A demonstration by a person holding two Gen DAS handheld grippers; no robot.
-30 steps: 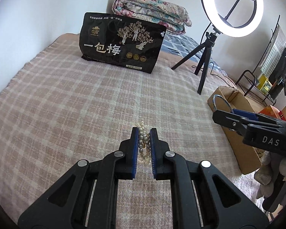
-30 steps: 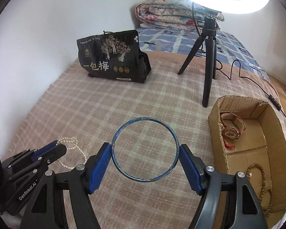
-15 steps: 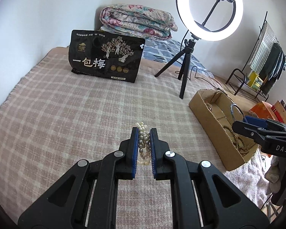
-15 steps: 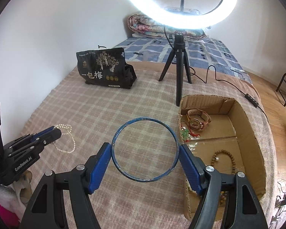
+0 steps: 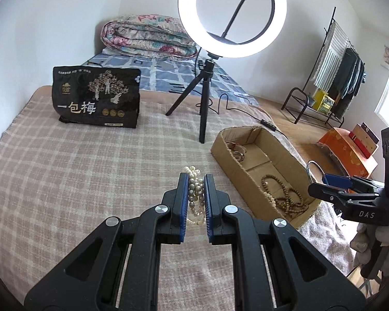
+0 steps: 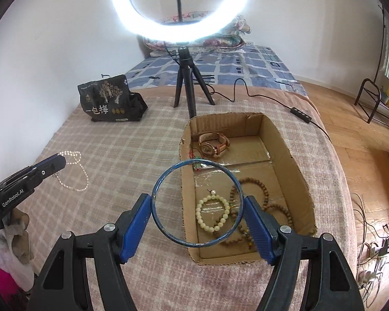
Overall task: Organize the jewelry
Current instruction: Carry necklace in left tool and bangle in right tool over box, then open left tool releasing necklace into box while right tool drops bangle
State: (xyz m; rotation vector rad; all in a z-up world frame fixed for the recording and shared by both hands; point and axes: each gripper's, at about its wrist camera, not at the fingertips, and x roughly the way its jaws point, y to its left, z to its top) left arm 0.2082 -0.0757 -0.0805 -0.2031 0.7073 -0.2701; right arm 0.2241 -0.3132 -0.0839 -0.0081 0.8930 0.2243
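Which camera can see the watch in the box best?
The right wrist view. There the watch lies in plain sight at the far end of the cardboard box, strap and face showing. In the left wrist view the box wall hides most of the watch.

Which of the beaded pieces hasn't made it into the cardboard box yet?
The white pearl necklace, pinched in the left gripper. The cream bead bracelet and brown wooden beads already lie inside the cardboard box.
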